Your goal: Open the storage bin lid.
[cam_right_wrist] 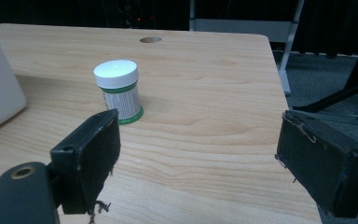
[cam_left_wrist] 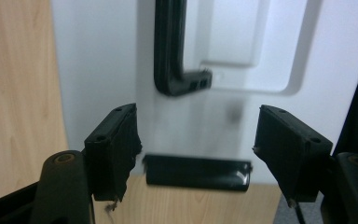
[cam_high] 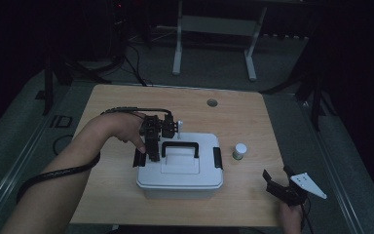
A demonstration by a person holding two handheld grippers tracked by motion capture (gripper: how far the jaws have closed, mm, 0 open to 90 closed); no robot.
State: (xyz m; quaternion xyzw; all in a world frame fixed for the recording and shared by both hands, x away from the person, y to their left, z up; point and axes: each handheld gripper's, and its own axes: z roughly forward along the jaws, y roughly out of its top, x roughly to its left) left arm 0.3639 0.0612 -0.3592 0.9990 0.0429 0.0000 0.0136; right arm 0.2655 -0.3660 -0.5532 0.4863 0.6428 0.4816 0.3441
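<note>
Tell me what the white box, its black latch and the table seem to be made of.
White box: probably moulded plastic, smooth with a soft sheen and rounded corners. Black latch: likely glossy hard plastic, going by the highlight on its edge. Table: light wood or wood-look laminate, matt, with visible grain lines.

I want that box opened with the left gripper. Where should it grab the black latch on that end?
Grip the latch across its long bar, coming from above and outside the box's end wall. It lies flat against the wall, centred between the left gripper's open jaws, its lower edge probably the part free to pull.
</note>
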